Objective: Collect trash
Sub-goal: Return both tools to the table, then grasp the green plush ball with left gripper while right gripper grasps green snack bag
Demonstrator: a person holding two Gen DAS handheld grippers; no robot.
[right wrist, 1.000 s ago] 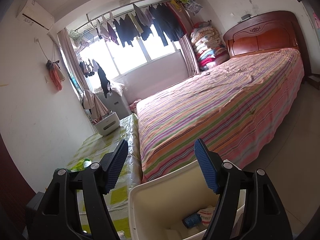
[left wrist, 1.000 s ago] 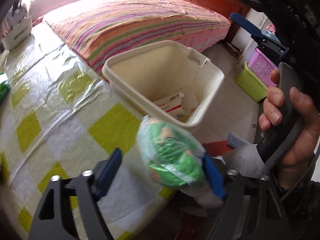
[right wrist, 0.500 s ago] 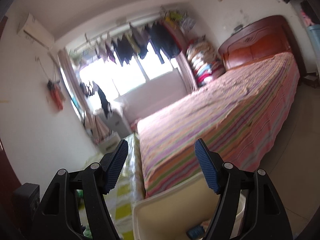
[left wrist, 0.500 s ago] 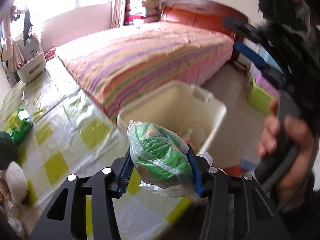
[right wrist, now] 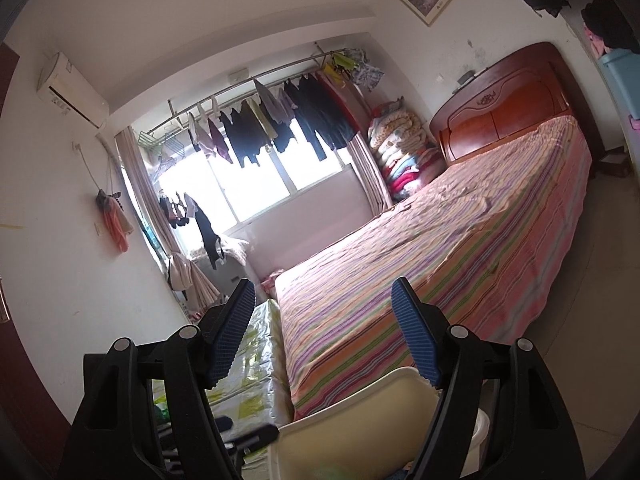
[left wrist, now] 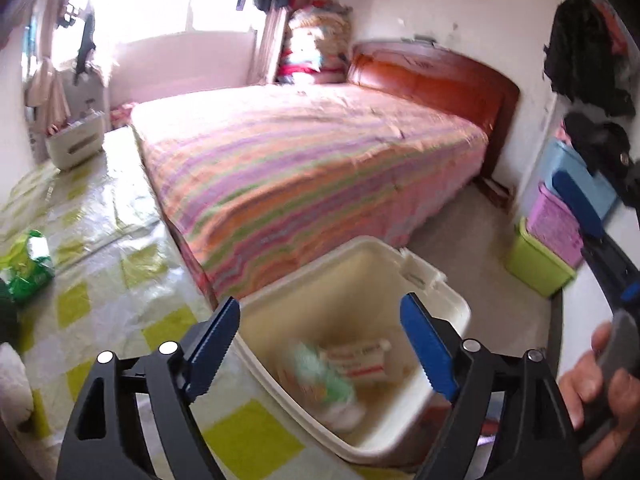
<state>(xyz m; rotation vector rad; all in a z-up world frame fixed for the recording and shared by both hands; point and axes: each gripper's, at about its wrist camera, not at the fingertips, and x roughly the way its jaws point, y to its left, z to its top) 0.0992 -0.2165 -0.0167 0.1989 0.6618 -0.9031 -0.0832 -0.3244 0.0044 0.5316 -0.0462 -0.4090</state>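
Left gripper (left wrist: 320, 344): jaws have just been opening, now wide apart and empty, poised above the cream bin (left wrist: 452, 312). A blurred green-and-clear bag (left wrist: 324, 380), probably just dropped, lies inside the bin. Right gripper (right wrist: 324, 332): jaws apart, empty. Beyond: checked table (left wrist: 100, 248), striped bed (left wrist: 312, 168).

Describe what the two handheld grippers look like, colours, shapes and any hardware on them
Both match. The left gripper and right gripper have matte black plastic frames with triangular cut-outs and round silver bolt heads at the pivots. Each finger ends in a blue pad with a ribbed, saw-toothed face. In the left wrist view the right gripper's handle looks dark grey. No cables or sleeves show.
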